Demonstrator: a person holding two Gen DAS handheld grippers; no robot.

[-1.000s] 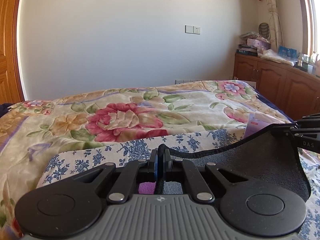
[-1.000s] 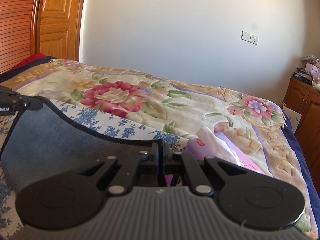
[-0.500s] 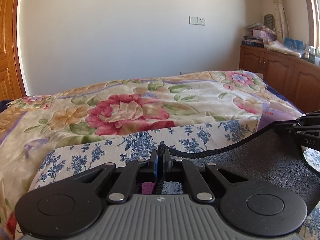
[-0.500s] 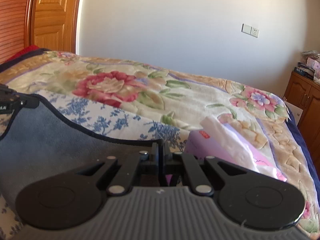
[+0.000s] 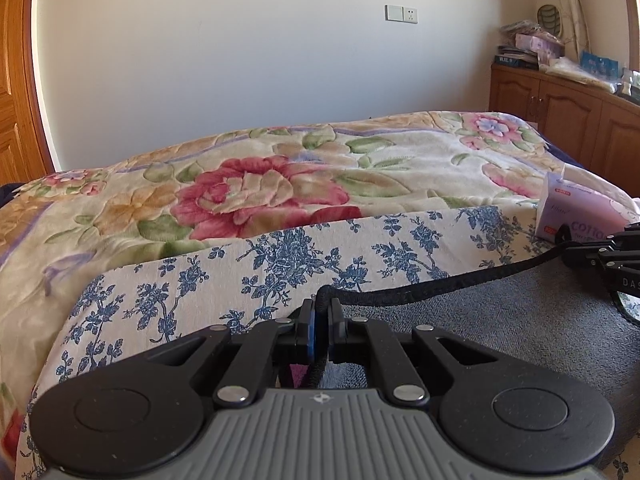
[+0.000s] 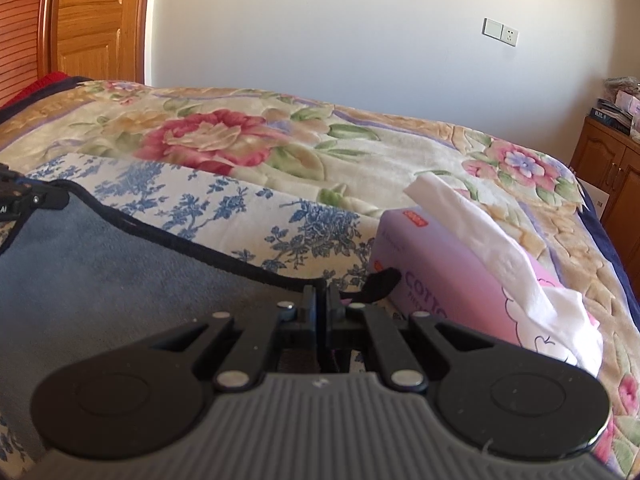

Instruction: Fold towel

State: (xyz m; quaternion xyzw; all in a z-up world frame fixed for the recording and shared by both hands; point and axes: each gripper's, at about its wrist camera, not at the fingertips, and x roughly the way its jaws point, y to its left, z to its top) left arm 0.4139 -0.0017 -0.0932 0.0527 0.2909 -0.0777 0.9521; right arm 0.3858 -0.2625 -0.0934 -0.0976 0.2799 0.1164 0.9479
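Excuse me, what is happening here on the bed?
A person holds the left gripper and the right gripper, each shut on a corner of the grey towel with black edging. The towel hangs between them over a blue-flowered white cloth. A pink tissue box stands beside it.

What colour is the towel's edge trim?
Black, bordering the grey towel; clearest in the right wrist view.

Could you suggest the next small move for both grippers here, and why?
Probably lower both together to lay the edge down. The left gripper and right gripper each pinch the grey towel by its black hem, which sags between them just above the blue-flowered cloth.
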